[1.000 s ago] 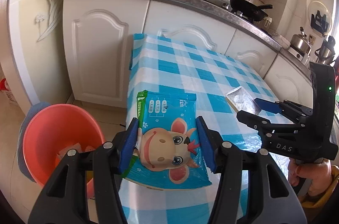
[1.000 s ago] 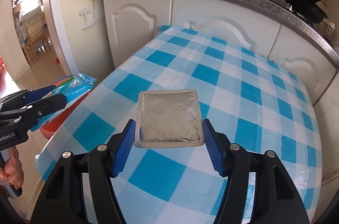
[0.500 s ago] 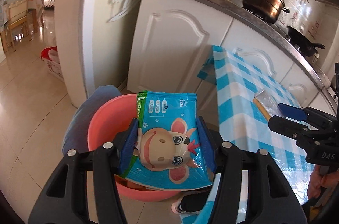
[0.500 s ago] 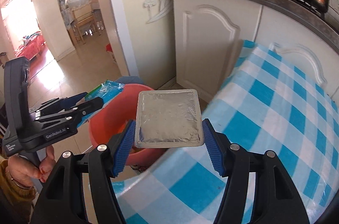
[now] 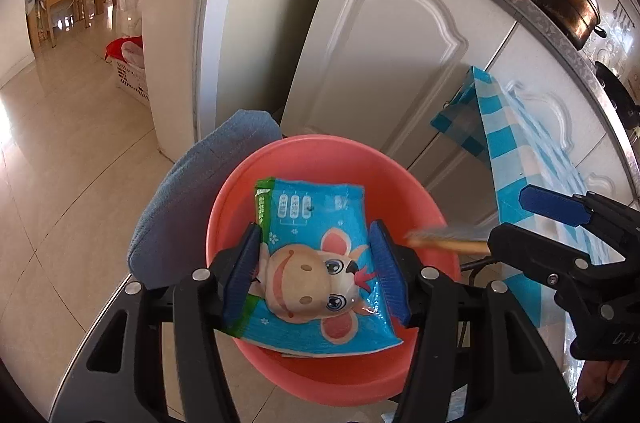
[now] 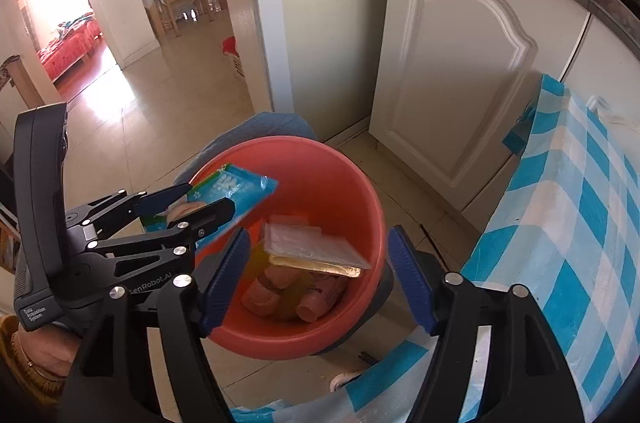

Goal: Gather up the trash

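Right wrist view: right tongs (image 6: 318, 275) gape over the red basin (image 6: 360, 199), silver packet (image 6: 316, 249) inside; left tongs (image 5: 314, 269) grip the blue snack bag (image 5: 316, 263).

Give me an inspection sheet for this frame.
Surface: blue checked tablecloth, edge only.
Job's things: pink basin holds silver foil packet and pink bottles; blue cartoon snack bag above it.
Clutter: grey cushion beside basin.
Tongs: left tongs clamp the bag; right tongs open, empty.
Cables: nothing seen.
Surroundings: white cabinets, dark pot, tiled floor.
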A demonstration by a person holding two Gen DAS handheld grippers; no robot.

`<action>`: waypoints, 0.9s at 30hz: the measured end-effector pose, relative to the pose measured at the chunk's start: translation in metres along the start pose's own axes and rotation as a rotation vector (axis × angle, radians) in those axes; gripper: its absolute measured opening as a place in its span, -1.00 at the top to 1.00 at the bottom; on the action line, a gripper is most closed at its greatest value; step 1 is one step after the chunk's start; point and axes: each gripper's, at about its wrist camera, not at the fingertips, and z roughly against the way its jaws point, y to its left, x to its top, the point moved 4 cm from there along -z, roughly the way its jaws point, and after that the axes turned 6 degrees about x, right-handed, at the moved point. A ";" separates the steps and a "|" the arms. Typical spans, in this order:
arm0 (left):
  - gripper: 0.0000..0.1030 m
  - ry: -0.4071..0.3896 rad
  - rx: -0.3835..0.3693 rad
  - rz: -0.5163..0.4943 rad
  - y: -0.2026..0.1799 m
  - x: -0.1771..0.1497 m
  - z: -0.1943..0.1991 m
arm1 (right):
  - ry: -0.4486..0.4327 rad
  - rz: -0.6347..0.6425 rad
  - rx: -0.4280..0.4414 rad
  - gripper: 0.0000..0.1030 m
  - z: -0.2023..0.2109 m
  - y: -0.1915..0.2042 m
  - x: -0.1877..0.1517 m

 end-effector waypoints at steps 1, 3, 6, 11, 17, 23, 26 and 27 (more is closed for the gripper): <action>-0.32 0.001 0.009 -0.004 0.001 -0.001 -0.002 | -0.009 -0.027 0.008 -0.59 0.000 -0.005 -0.001; -0.58 0.000 0.028 -0.004 0.000 -0.001 -0.006 | -0.033 -0.076 0.022 -0.60 0.005 -0.015 -0.003; -0.65 -0.006 0.036 0.001 0.000 0.001 -0.005 | -0.089 -0.124 -0.008 -0.68 0.023 -0.032 -0.006; -0.76 -0.041 0.093 -0.032 -0.010 0.005 0.007 | -0.180 -0.246 -0.044 -0.73 0.061 -0.068 -0.020; -0.87 -0.128 0.125 -0.119 -0.034 0.009 0.033 | -0.250 -0.393 -0.082 -0.75 0.100 -0.110 -0.048; -0.91 -0.188 0.100 -0.185 -0.072 0.012 0.062 | -0.352 -0.497 -0.160 -0.75 0.147 -0.142 -0.076; -0.92 -0.217 0.065 -0.208 -0.096 0.013 0.077 | -0.402 -0.528 -0.198 -0.75 0.170 -0.156 -0.087; -0.92 -0.226 0.054 -0.217 -0.105 0.013 0.082 | -0.419 -0.533 -0.213 -0.75 0.179 -0.158 -0.092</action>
